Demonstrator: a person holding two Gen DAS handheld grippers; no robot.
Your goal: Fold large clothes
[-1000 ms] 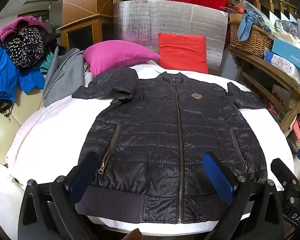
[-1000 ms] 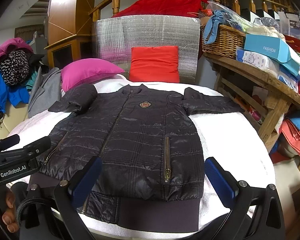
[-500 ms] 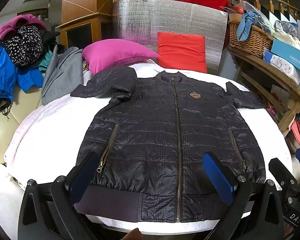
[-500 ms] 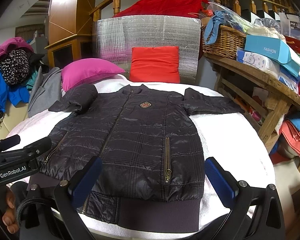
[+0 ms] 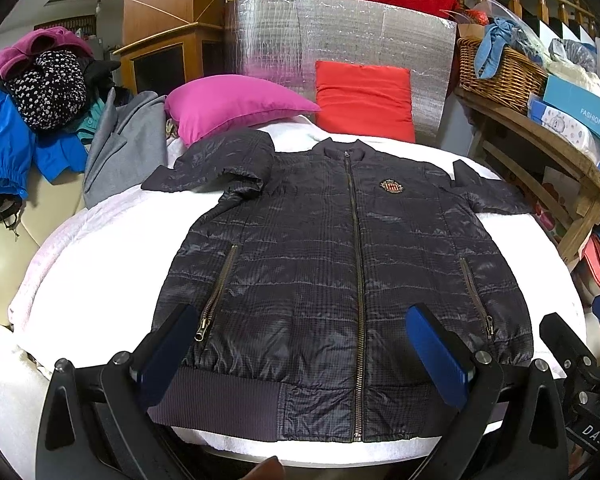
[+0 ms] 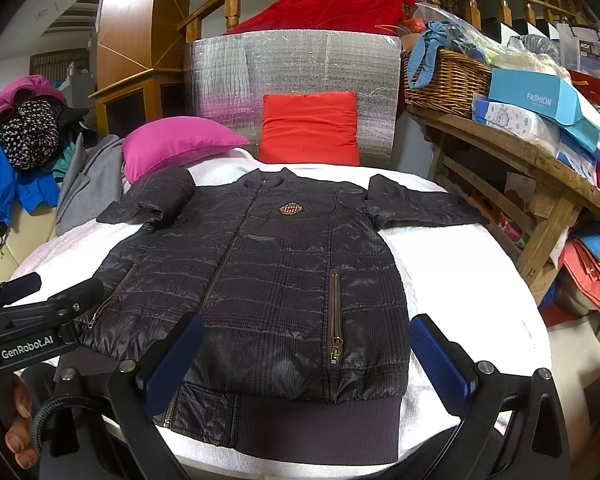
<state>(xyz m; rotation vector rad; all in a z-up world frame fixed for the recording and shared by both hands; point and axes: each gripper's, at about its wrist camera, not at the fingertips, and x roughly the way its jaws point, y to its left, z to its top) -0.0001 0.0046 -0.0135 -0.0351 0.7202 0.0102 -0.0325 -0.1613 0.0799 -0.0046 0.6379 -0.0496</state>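
Black quilted jacket (image 5: 340, 272), one item, lies flat and face up on your white-covered bed (image 5: 100, 264), zipped to the collar, its ribbed hem (image 5: 220, 408) along the near edge and its collar toward the far edge. Embroidered badge (image 5: 392, 187) sits on the chest just beside the centre zip. One sleeve (image 5: 216, 160) lies bunched and folded back on itself near the far left corner; the other sleeve (image 6: 416, 204) stretches out toward the right edge. Two pocket zips (image 5: 216, 296) run slanted on either side of the front.

Your left gripper (image 5: 300, 356) hangs above the hem at the near edge, its blue pads (image 5: 436, 356) spread wide with the jacket front visible between them; it grips nothing. Your right gripper (image 6: 304, 364) hangs over the hem's right portion, pads (image 6: 440, 364) equally wide apart, also empty. Part of your hand (image 6: 18, 420) shows at the lower left of the right wrist view, behind the other tool.

Beyond the far edge: pink pillow (image 5: 236, 106), red cushion (image 5: 364, 100) leaning on a silver foil panel (image 5: 340, 36), red blanket (image 6: 324, 10) draped over a wooden railing. Left of the bed: heap of clothes (image 5: 32, 108), grey coat (image 5: 120, 148) among them. Right of the bed: wooden shelf (image 6: 512, 148) bearing a wicker basket (image 6: 444, 80) and a blue box (image 6: 540, 98) marked FASHION.
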